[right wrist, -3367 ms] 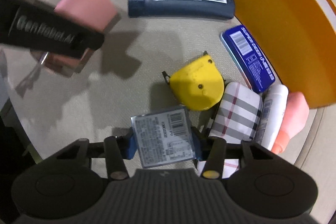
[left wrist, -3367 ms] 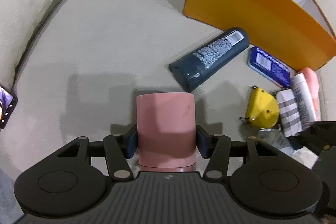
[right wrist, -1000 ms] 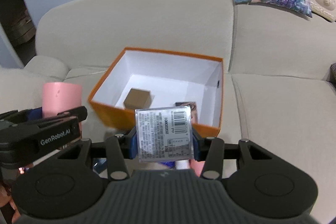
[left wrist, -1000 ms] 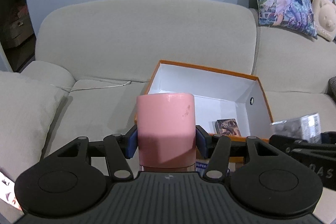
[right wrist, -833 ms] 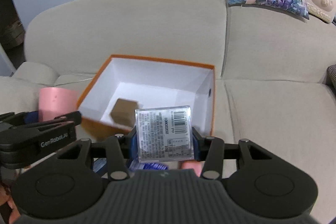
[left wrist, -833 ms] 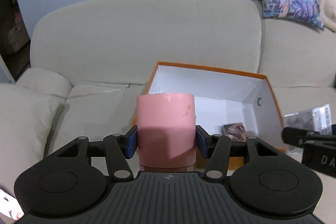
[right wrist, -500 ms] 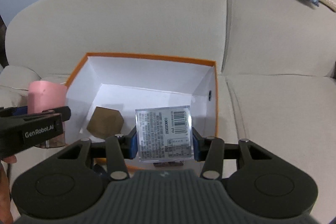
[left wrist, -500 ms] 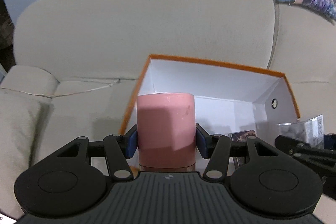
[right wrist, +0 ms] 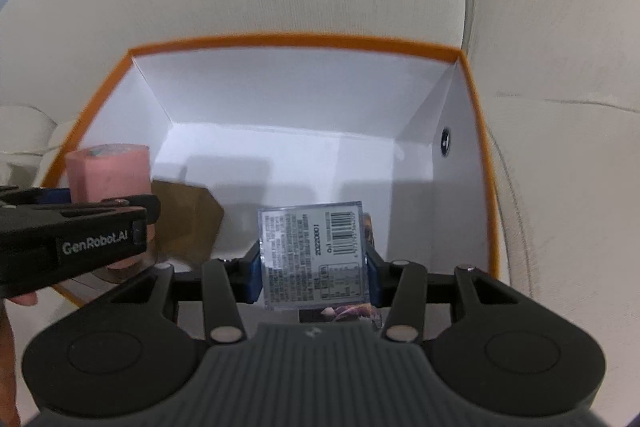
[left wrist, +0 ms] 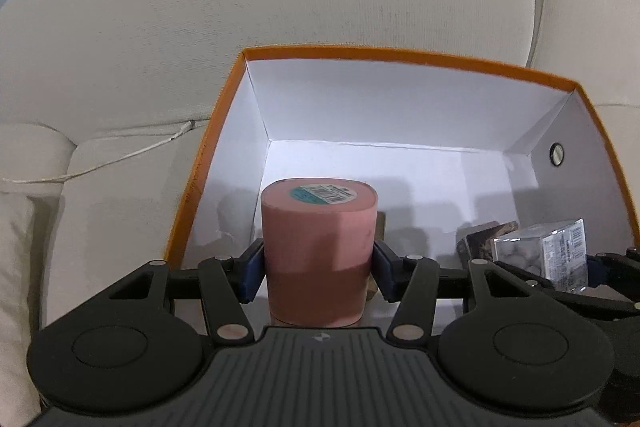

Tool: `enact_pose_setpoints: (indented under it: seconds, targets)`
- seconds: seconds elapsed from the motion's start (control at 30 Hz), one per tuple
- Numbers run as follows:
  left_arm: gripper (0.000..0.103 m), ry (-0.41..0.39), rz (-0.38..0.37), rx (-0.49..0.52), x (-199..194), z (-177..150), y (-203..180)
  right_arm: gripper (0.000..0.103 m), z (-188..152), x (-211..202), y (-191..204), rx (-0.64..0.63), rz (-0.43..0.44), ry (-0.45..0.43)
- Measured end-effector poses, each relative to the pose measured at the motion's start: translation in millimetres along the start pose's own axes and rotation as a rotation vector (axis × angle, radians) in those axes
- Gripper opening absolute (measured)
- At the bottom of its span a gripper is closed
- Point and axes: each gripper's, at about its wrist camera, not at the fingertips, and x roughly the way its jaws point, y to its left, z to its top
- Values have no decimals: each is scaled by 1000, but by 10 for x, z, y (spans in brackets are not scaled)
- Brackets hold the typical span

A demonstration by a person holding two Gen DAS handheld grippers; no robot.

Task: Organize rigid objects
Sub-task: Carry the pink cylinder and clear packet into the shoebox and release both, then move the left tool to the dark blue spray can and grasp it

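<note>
Both grippers (left wrist: pixel 319 269) (right wrist: pixel 313 269) angled down over orange box (left wrist: pixel 400 57).

Black left gripper (left wrist: pixel 319 267) with blue pads, silver rivets, white "GenRobot.AI" lettering

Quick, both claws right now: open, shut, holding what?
Left claw: shut on the pink cup.
Right claw: shut on the clear labelled box.

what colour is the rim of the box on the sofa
Orange, with plain white inside walls; the box rim shows sharpest in the left wrist view.
</note>
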Motion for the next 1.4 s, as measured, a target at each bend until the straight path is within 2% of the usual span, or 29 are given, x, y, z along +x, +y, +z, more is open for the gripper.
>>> enact_pose_setpoints:
  seconds: [0.3,0.5,0.77,0.93,1.07,1.4]
  targets:
    - [62,32,15,11,152,-11,-35,49,-18,299,23,-17,-25,64]
    - [62,62,21,22,270,-29,-36,49,0,297,53,-54,-51,81]
    - [64,53,26,47,291,-60,-91,49,-24,344,86,-71,-69,100]
    - [78,27,-1,16,228,-74,-33,49,-18,303,97,-84,-64,81]
    - [79,12,-9,4,143,-85,13,56,-3,186,125,-101,-69,48]
    - [81,-57,-16,-27,-223,-138,105,60,-13,-142,231,-145,-78,-4]
